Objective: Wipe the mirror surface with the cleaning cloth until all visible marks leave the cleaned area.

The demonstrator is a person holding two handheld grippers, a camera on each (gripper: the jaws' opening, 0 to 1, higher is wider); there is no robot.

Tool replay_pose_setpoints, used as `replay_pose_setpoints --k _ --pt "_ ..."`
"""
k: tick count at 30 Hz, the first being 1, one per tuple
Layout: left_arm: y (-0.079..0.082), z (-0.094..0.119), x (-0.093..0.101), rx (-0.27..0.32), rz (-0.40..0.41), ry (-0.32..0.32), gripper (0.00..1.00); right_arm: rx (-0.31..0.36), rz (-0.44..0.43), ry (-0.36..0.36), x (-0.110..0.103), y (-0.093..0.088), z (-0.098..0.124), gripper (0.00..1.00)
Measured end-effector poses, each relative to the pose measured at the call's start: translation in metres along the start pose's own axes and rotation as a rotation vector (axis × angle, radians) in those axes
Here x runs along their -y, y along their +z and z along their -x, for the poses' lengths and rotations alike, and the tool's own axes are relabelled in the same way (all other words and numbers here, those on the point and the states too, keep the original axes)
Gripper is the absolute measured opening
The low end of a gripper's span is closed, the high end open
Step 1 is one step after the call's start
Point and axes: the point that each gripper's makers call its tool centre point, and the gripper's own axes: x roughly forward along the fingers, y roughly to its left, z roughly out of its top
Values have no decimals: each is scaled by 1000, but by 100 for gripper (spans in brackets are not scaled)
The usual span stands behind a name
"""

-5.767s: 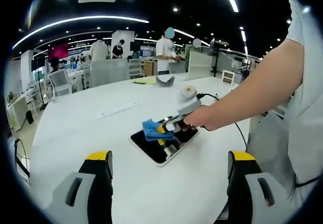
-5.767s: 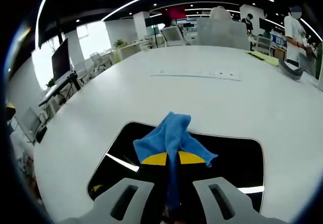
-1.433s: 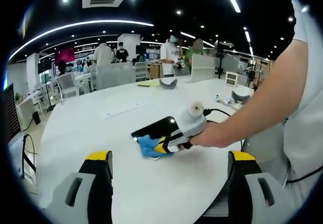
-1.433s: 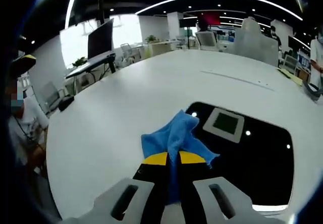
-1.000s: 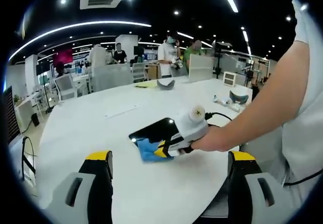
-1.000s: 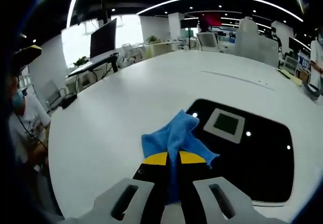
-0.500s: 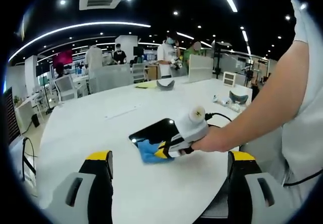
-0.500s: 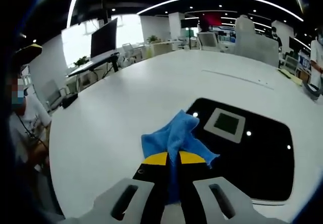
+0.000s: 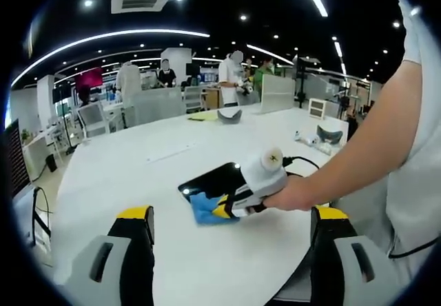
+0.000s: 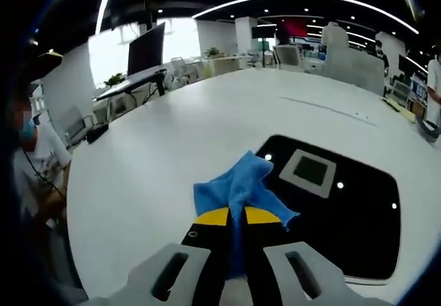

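— One cloth, one mirror: what do they look like?

— In the right gripper view the cleaning cloth [image 10: 238, 185] is bright blue, crumpled into folds with a corner sticking up. The mirror [image 10: 344, 216] is a dark rounded rectangle lying flat, reflecting a square ceiling vent and small points of light. I cannot make out any marks on it.

— Where is the cloth relative to the fingers?

— It is clenched between the yellow-tipped jaws of the right gripper [image 10: 236, 216], which are closed on it; the free part fans out ahead of the tips and rests at the mirror's near corner, partly on the glass and partly on the white table [image 10: 172, 134]. In the left gripper view the same cloth [image 9: 204, 208] sits at the near end of the mirror [image 9: 213, 180], pinched in the right gripper [image 9: 222, 208], held by a person's hand [image 9: 288, 197].

— And the left gripper?

— The left gripper [image 9: 231, 251] has its jaws spread wide, grasping nothing, well apart from the mirror.

— The surface and room?

— A large round white table in an open office with strip lights on a dark ceiling. A monitor [image 10: 146, 49] and chairs stand beyond the table; several people [image 9: 232, 78] stand at the far side.
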Motion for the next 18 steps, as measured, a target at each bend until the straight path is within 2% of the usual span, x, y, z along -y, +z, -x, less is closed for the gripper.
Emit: replay_pose_setpoints --k 4,6,7,9,12,14,16,18 --pt "2 3 -3 0 23 56 95 18 -33 37 1 1 2 1" --pt "8 5 2 26 55 71 95 15 -8 52 0 1 1 1" --pt "5 5 5 12 56 72 95 13 23 67 -1 1 1 1" --pt "0 7 4 -8 45 97 95 10 20 76 0 2 1 1" --pt "2 9 0 -4 62 119 95 -13 72 93 0 3 2 1" --pt "3 9 -1 2 75 134 95 42 71 107 0 18 4 1" --pt "3 7 4 6 82 137 95 81 26 110 -1 31 8 1" --pt "1 6 11 1 87 141 95 76 49 129 -6 34 9 1"
